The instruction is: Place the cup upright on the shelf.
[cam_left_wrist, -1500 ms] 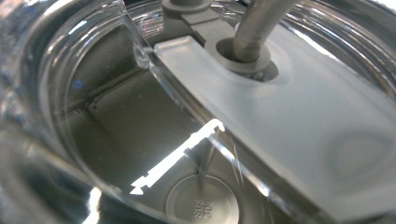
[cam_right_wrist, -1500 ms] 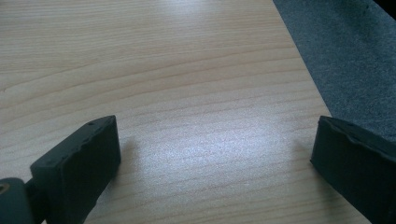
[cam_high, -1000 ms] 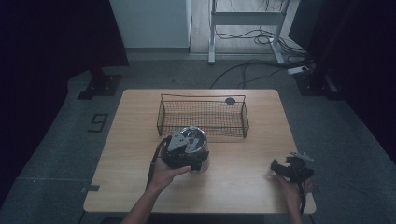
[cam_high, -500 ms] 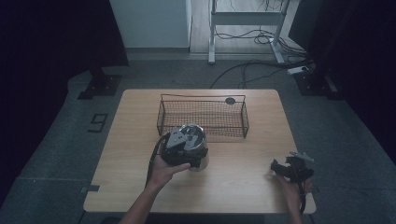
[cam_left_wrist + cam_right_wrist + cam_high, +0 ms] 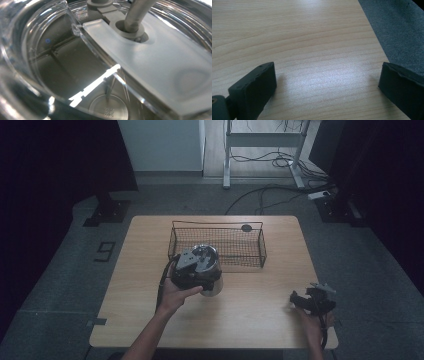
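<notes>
A clear plastic container (image 5: 212, 279) hangs just above the wooden table (image 5: 250, 320), in front of the wire basket (image 5: 235, 248). My left gripper (image 5: 194, 266) sits on top of it and carries it; its jaws are hidden. The left gripper view looks down into the container (image 5: 62, 65), past a frosted plate (image 5: 160, 65) and a grey rod (image 5: 136, 12) inside. My right gripper (image 5: 299, 299) rests low at the table's front right. Its jaws stand wide apart over bare wood (image 5: 327, 75) with nothing between them.
The black wire basket stands at the table's far middle with nothing visible inside. A small dark round object (image 5: 246, 227) lies by its far right corner. The table's right edge (image 5: 374, 37) runs close beside my right gripper, with grey carpet (image 5: 402, 30) beyond.
My left gripper and the clear container have shifted slightly away from me, toward the basket. The right gripper has stayed put.
</notes>
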Demonstrator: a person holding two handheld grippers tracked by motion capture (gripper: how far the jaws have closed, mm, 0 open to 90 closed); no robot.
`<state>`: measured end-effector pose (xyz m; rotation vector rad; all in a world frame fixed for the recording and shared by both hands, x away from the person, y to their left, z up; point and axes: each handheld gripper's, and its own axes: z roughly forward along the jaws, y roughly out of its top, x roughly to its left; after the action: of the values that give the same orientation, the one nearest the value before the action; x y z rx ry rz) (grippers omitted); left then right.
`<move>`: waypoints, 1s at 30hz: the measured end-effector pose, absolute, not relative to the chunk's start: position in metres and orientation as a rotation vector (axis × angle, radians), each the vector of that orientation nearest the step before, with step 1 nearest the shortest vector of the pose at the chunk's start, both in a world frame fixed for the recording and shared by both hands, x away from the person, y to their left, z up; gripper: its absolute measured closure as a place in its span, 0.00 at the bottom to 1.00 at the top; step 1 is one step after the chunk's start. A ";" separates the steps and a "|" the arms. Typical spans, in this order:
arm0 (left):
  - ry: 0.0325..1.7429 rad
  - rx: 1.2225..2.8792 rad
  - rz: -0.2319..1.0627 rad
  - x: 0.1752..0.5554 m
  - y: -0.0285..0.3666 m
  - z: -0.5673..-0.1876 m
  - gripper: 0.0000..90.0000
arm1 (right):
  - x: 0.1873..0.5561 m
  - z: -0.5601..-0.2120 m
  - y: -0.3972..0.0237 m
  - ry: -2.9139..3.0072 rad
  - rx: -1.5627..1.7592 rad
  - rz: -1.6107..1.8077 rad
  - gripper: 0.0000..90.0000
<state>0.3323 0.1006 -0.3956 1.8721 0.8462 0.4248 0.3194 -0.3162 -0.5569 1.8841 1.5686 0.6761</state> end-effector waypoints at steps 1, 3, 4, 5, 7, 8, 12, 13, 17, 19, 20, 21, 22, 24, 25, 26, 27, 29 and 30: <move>0.849 1.870 0.427 0.334 0.101 -0.395 0.04 | 0.319 -0.557 -0.316 1.569 1.884 0.676 0.01; 0.853 1.870 0.440 0.336 0.102 -0.393 0.04 | 0.319 -0.557 -0.316 1.569 1.884 0.676 0.01; 0.853 1.870 0.440 0.336 0.102 -0.393 0.04 | 0.319 -0.557 -0.316 1.569 1.884 0.676 0.01; 0.856 1.871 0.447 0.338 0.102 -0.392 0.04 | 0.319 -0.557 -0.316 1.569 1.884 0.676 0.01; 0.858 1.870 0.450 0.340 0.103 -0.390 0.04 | 0.319 -0.557 -0.316 1.569 1.884 0.676 0.01; 0.859 1.868 0.451 0.341 0.103 -0.390 0.04 | 0.319 -0.557 -0.316 1.569 1.884 0.676 0.01; 0.869 1.863 0.453 0.345 0.104 -0.388 0.04 | 0.319 -0.557 -0.316 1.569 1.884 0.676 0.01; 0.871 1.860 0.451 0.346 0.105 -0.387 0.04 | 0.319 -0.557 -0.316 1.569 1.884 0.676 0.01; 0.873 1.852 0.463 0.349 0.106 -0.386 0.04 | 0.319 -0.557 -0.316 1.569 1.884 0.676 0.01; 0.873 1.850 0.469 0.350 0.107 -0.385 0.04 | 0.319 -0.557 -0.316 1.569 1.884 0.676 0.01; 0.874 1.848 0.468 0.351 0.107 -0.384 0.04 | 0.319 -0.557 -0.316 1.569 1.884 0.676 0.01; 0.875 1.845 0.468 0.353 0.108 -0.384 0.04 | 0.319 -0.557 -0.316 1.570 1.885 0.675 0.01; 0.875 1.845 0.468 0.353 0.108 -0.384 0.04 | 0.319 -0.557 -0.316 1.570 1.885 0.675 0.01; 0.879 1.840 0.471 0.355 0.108 -0.382 0.04 | 0.319 -0.557 -0.316 1.572 1.884 0.674 0.01; 0.881 1.839 0.471 0.356 0.109 -0.382 0.04 | 0.319 -0.557 -0.316 1.571 1.884 0.674 0.01; 0.884 1.838 0.472 0.357 0.109 -0.382 0.04 | 0.319 -0.557 -0.316 1.572 1.884 0.674 0.01; 0.887 1.839 0.473 0.358 0.110 -0.382 0.04 | 0.319 -0.557 -0.316 1.572 1.884 0.674 0.01; 0.890 1.839 0.477 0.359 0.110 -0.381 0.04 | 0.319 -0.557 -0.316 1.571 1.884 0.674 0.01; 0.893 1.838 0.479 0.360 0.110 -0.380 0.04 | 0.319 -0.557 -0.316 1.571 1.884 0.674 0.01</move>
<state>0.3602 0.1104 -0.3805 1.8383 0.8934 0.4788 0.3193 -0.3164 -0.5568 1.8839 1.5715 0.6737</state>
